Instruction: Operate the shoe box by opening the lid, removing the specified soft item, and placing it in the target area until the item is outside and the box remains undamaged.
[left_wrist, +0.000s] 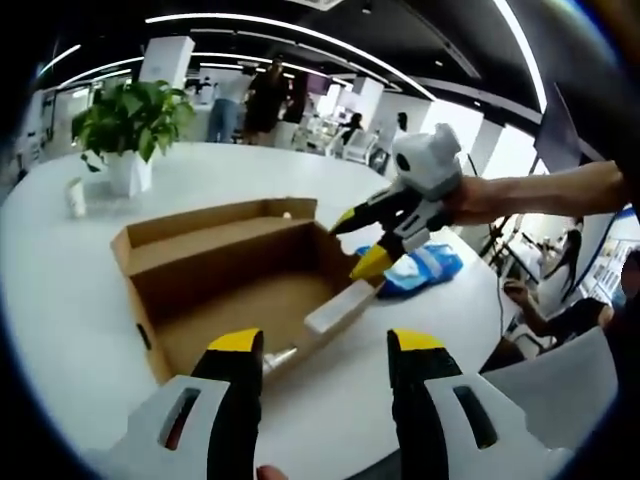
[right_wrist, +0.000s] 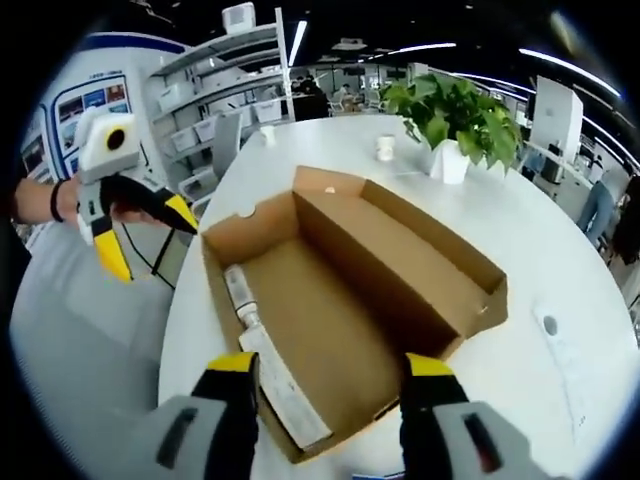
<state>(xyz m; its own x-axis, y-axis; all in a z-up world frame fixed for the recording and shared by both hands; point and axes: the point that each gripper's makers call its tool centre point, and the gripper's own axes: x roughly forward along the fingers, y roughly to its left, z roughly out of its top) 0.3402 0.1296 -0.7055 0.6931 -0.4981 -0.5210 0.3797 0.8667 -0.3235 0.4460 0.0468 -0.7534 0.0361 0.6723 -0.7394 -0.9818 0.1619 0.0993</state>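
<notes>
yellow-tipped jaws of the left gripper (left_wrist: 325, 365) stand spread, empty, just short of the open shoe box (left_wrist: 232, 285). across it the right gripper (left_wrist: 368, 242), jaws parted, hovers beside the blue soft item (left_wrist: 425, 268), which lies on the table (left_wrist: 90, 300), apparently already outside.
</notes>
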